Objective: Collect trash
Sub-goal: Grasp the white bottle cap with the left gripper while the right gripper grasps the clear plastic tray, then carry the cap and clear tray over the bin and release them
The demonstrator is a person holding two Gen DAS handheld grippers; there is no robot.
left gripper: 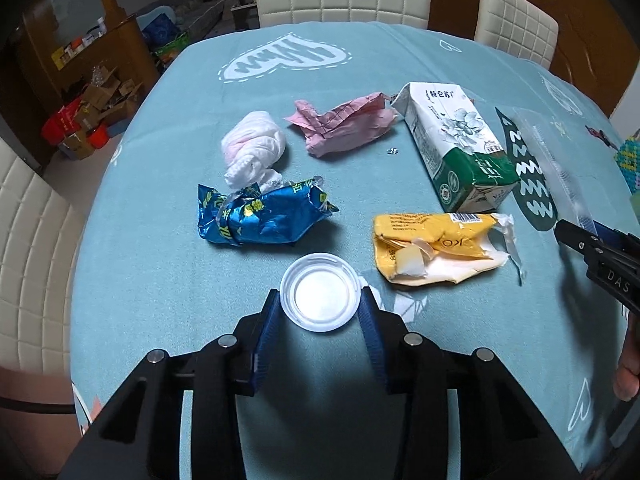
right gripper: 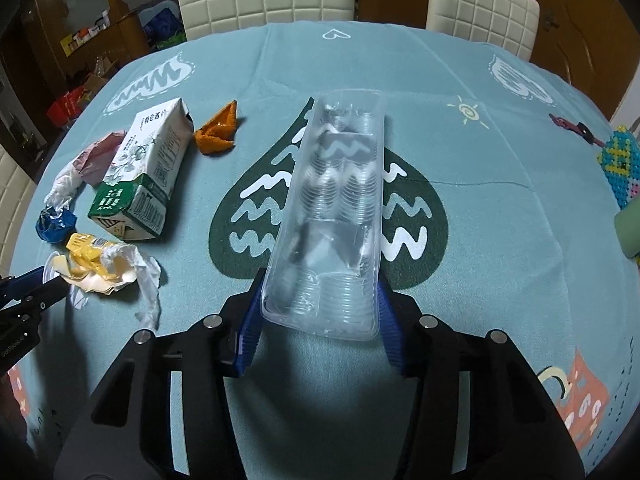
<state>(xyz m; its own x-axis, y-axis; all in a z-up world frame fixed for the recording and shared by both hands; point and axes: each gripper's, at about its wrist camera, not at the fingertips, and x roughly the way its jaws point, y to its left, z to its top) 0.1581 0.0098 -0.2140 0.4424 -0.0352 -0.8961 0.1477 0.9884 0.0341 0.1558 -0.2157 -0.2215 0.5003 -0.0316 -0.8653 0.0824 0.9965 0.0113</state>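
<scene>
Step in hand: picking up two pieces of trash at once. My left gripper has its jaws closed against the rim of the white plastic lid, which lies flat, hollow side up. My right gripper clamps the near end of the clear plastic tray; its long axis runs away from me across the tabletop. Next move, by my judgement: lift both clear, keeping the flexible tray level.
</scene>
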